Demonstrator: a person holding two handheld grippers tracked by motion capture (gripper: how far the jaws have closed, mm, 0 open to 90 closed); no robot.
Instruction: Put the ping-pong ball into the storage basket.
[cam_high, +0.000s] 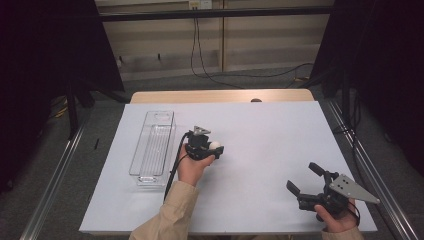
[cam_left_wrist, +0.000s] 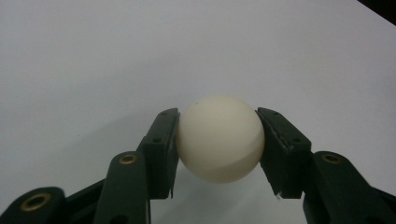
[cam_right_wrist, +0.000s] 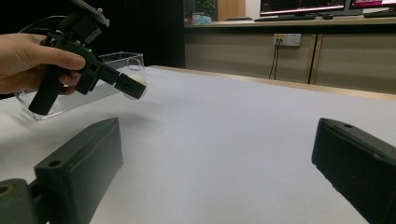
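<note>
I've got the white ball (cam_left_wrist: 219, 139) clamped in my left gripper (cam_high: 214, 148), one black pad pressed against each side of it, and in the left gripper view it sits squarely between them with the white table sheet (cam_left_wrist: 93, 60) behind it. From the high view, that gripper hangs over the sheet around the middle of the table, just to the right of the clear plastic tray (cam_high: 152, 147), with the ball peeking out pale at its tip. The ball is in the air, not on the sheet: in the right gripper view I see it off the surface, with a soft shadow on the sheet below it, and the tray's clear wall right behind it. The tray lies lengthwise on the left part of the sheet.

My right gripper (cam_high: 302, 180) is down at the near right corner of the table, well apart from the ball and the tray. Its jaws stand wide apart with nothing between them; in its own view the two black pads frame bare sheet, and the left hand (cam_right_wrist: 28, 60) with its gripper shows farther off at the upper left.
</note>
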